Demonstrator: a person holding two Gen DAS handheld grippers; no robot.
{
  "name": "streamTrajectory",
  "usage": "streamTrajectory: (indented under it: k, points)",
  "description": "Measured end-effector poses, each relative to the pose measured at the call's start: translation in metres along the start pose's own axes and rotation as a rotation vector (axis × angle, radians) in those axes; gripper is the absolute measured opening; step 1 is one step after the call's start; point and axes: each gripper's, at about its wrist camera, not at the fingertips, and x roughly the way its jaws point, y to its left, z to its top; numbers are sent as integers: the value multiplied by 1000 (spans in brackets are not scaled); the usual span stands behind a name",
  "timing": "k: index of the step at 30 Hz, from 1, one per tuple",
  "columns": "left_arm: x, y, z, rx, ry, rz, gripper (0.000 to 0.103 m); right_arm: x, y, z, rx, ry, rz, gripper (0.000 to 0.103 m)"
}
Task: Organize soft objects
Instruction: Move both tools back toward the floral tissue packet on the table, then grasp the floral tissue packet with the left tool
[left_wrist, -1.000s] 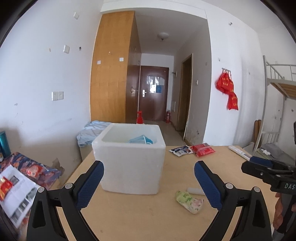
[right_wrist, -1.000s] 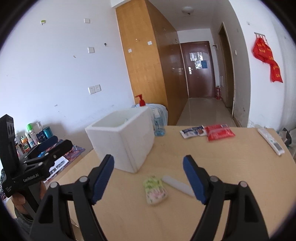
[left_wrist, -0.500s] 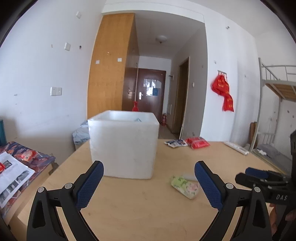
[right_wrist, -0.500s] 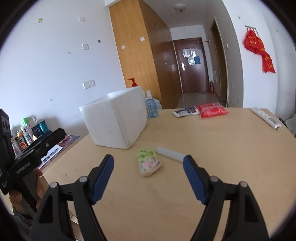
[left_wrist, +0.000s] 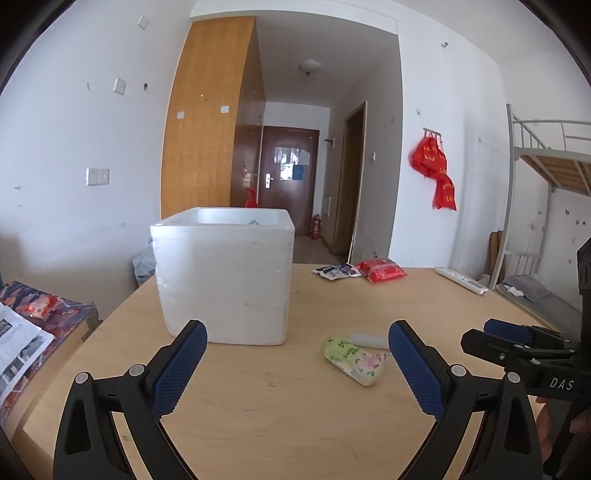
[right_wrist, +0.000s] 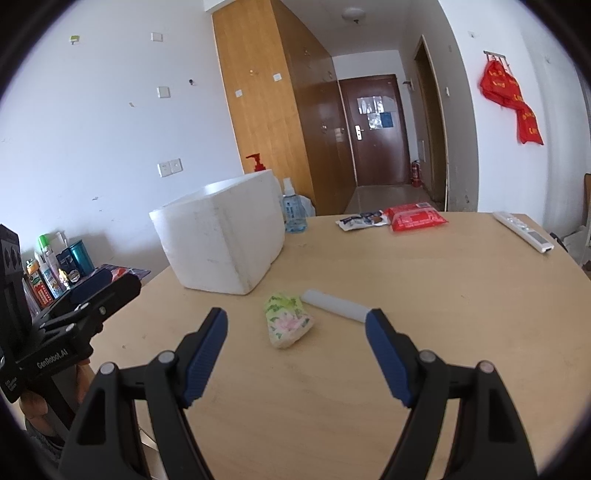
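Note:
A green floral tissue pack lies on the wooden table, in front of my open, empty right gripper. It also shows in the left wrist view. A white tube lies just behind it. A white foam box stands at the left; its inside is mostly hidden. My left gripper is open and empty, low over the table before the box. A red pack and a blue-white pouch lie at the far edge.
A white remote lies at the far right of the table. A spray bottle stands behind the box. Bottles and cans crowd a low surface left of the table. A bunk bed stands at the right.
Both grippers have come down closer to the table. The box's inside has dropped out of the left view. The tissue pack now sits nearer, between the right gripper's fingers in its view.

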Motion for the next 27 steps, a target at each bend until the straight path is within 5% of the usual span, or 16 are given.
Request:
streamTrajectory:
  k: [12, 27]
  points:
    - [31, -18, -4, 18, 88, -25, 99, 0, -17, 2, 25, 16, -38, 81]
    - [96, -28, -3, 16, 249, -51, 99, 52, -49, 14, 50, 141, -59, 81]
